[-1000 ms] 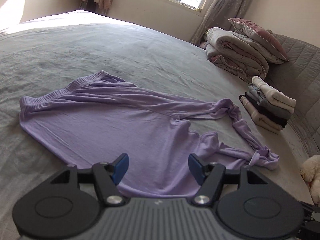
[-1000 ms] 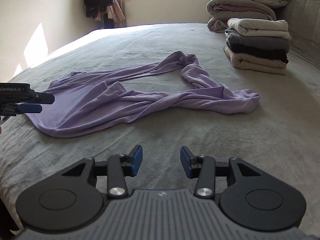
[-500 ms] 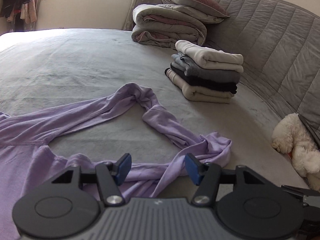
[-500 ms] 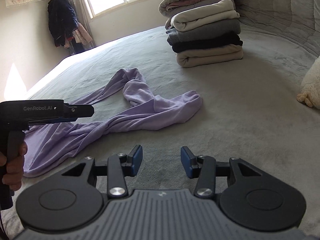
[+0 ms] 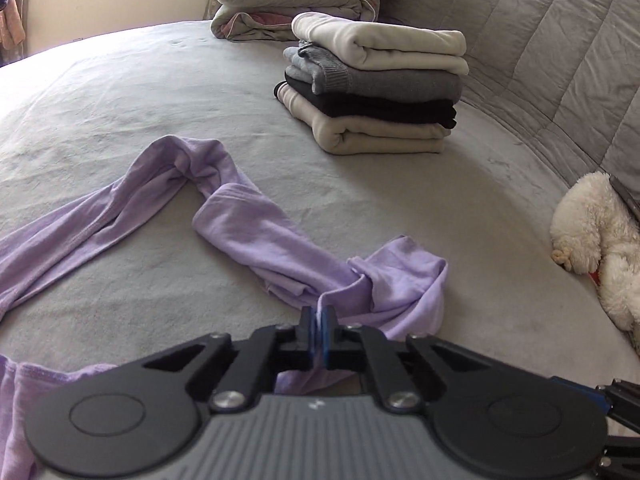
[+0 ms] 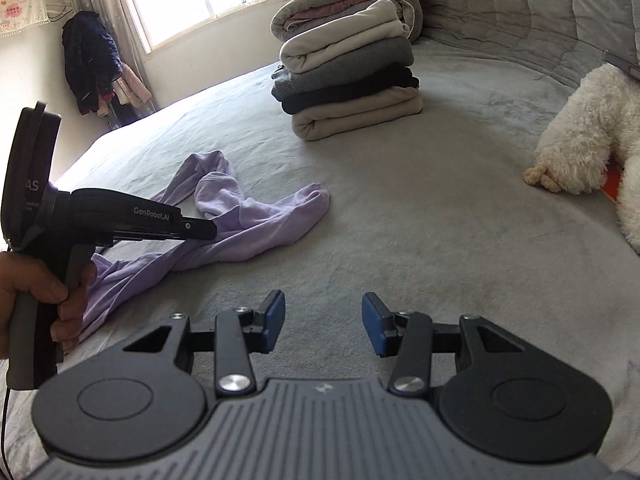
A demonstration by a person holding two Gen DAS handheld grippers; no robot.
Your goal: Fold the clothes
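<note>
Our left gripper [image 5: 319, 326] is clamped on a fold of the lilac top [image 5: 256, 236], near the twisted sleeve end. The right gripper [image 6: 323, 322] hangs released over bare bed [image 6: 420, 216], just beside that sleeve. The top lies sprawled and rumpled on the bed, not folded, with a folded stack [image 5: 372, 80] beyond. The fabric looks thin, light and floppy, so we'd say pinch at cuffs or seams; it'll sag and twist otherwise.
</note>
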